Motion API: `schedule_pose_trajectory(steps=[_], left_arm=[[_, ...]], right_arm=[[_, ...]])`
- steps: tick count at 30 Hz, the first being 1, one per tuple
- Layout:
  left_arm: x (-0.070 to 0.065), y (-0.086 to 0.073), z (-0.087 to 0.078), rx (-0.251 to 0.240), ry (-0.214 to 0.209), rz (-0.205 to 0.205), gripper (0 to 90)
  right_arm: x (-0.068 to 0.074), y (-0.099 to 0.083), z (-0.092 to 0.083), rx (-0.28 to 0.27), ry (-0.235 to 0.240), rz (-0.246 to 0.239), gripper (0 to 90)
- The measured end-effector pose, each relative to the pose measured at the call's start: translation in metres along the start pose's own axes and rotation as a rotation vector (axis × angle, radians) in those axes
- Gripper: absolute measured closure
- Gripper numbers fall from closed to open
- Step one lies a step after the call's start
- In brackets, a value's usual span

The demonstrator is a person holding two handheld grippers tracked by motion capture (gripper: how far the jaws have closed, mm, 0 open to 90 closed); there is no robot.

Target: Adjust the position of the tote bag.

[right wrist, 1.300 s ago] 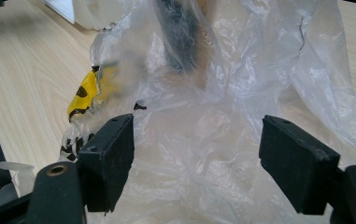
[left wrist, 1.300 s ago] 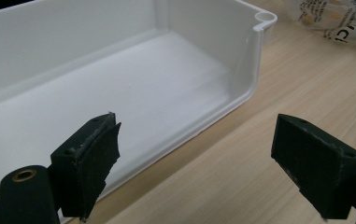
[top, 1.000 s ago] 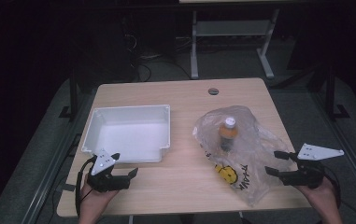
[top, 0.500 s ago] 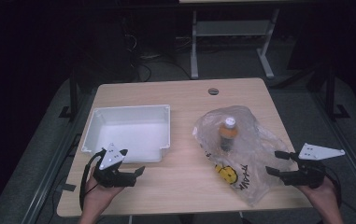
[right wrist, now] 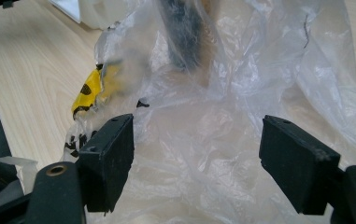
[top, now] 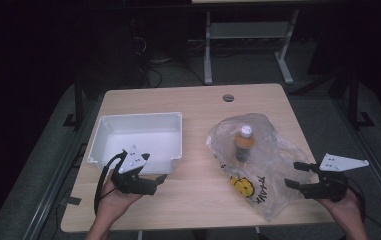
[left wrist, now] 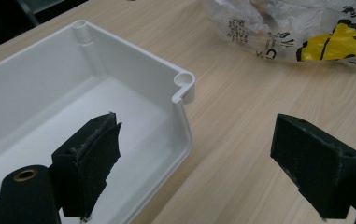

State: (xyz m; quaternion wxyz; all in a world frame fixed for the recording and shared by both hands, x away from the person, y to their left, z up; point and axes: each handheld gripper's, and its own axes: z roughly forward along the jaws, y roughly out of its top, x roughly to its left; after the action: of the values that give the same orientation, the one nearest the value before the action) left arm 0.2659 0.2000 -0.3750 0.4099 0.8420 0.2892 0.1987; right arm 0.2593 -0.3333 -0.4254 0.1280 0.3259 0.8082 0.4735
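A white plastic bin (top: 109,131) sits empty on the left half of the wooden table. A crumpled clear plastic bag (top: 273,165) with a yellow smiley print lies on the right half, and a bottle (top: 243,143) with a white cap and brown contents stands inside it. My left gripper (top: 154,167) is open at the bin's near right corner; in the left gripper view (left wrist: 203,154) its jaws straddle the bin's corner (left wrist: 184,84). My right gripper (top: 293,174) is open at the bag's near right edge. Its jaws (right wrist: 196,154) frame loose bag film (right wrist: 203,116), with the bottle (right wrist: 185,32) blurred beyond.
The table has a round cable hole (top: 228,97) near its far edge. A metal stand (top: 248,35) and cables sit on the dark floor behind. Bare wood (top: 198,170) lies between bin and bag.
My left gripper has drifted to the right, closer to the bin's near right corner. The right gripper has hardly moved. Both stay open.
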Motion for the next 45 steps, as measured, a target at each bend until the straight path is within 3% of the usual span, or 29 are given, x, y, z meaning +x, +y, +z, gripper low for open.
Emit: schedule_pose_trajectory(steps=[11,24,32,45], left_arm=[[-0.007,0.02,0.011,0.012,-0.039,0.042,15.3],[-0.018,0.046,0.029,0.025,-0.118,0.084,15.8],[-0.026,0.06,0.037,0.024,-0.152,0.112,20.3],[-0.041,0.095,0.06,0.038,-0.222,0.166,24.5]], right_arm=[[-0.001,-0.001,0.001,0.006,0.0,-0.002,25.7],[-0.004,-0.001,-0.002,-0.005,-0.004,0.004,24.4],[-0.003,-0.001,-0.002,-0.007,-0.002,0.013,22.6],[-0.002,0.002,-0.003,-0.018,0.0,0.006,22.1]])
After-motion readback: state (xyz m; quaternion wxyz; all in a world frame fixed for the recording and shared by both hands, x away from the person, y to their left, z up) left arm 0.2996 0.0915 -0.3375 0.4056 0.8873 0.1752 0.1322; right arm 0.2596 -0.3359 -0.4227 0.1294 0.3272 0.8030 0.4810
